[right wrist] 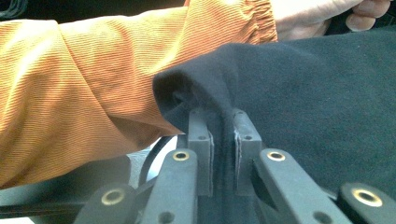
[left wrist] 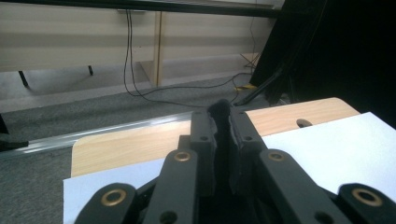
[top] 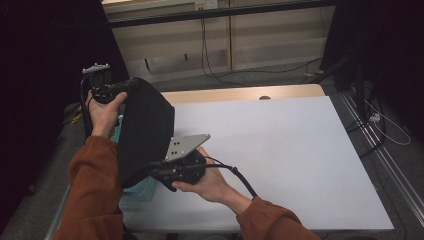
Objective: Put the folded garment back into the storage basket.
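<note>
A black cloth [top: 145, 130] hangs stretched between my two grippers above the left end of the white table [top: 280, 155]. My left gripper [top: 134, 84] is held high at the far left and is shut on the cloth's upper edge; in the left gripper view a small fold of black cloth [left wrist: 219, 109] sticks out between its closed jaws. My right gripper [top: 152, 172] is nearer and lower, shut on the cloth's lower edge; in the right gripper view the black cloth [right wrist: 317, 107] spreads out from its jaws.
A teal basket [top: 142, 192] stands at the table's near left corner under the cloth. An orange sleeve [right wrist: 93, 84] crosses close behind the right gripper. A strip of wooden tabletop [top: 240, 93] with a cable hole runs along the far edge. Cables [top: 220, 75] lie on the floor beyond.
</note>
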{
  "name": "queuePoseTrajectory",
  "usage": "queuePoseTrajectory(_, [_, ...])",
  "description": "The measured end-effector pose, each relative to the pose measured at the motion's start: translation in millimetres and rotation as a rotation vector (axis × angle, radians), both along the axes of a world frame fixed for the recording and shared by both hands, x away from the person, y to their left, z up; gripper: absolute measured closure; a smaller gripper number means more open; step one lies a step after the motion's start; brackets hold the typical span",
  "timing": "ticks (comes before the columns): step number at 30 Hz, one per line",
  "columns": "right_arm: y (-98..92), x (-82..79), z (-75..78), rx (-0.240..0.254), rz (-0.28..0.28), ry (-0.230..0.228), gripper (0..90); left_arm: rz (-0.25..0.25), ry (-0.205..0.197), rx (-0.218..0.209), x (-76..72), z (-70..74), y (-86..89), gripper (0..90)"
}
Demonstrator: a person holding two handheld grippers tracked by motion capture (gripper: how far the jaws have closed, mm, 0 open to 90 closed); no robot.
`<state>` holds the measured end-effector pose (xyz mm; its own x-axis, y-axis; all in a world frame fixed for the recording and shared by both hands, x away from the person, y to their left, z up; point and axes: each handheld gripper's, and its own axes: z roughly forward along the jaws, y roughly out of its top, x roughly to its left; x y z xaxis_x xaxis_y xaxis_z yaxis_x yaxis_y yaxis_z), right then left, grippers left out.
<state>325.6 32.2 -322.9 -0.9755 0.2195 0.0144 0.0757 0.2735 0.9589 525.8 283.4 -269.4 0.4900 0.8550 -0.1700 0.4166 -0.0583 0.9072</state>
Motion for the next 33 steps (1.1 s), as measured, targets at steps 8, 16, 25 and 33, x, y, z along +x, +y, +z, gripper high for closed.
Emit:
queuePoseTrajectory(8, [9.3, 4.0, -2.1, -0.008, 0.004, 0.003, 82.0, 0.004, 0.013, 0.028, 3.7, -4.9, 8.4, 82.4])
queuePoseTrajectory(16, [21.9, 7.7, -10.1, -0.021, 0.011, 0.013, 82.0, 0.014, 0.027, 0.029, 6.1, -14.5, 20.1, 82.4])
queuePoseTrajectory(25, [36.4, 11.2, -18.7, -0.03, 0.017, 0.022, 82.0, 0.043, 0.046, 0.056, 7.4, -28.7, 34.7, 82.4])
queuePoseTrajectory(33, [44.1, 14.2, -24.3, -0.043, 0.011, 0.026, 82.1, 0.042, 0.054, 0.062, 12.9, -36.4, 38.2, 82.4])
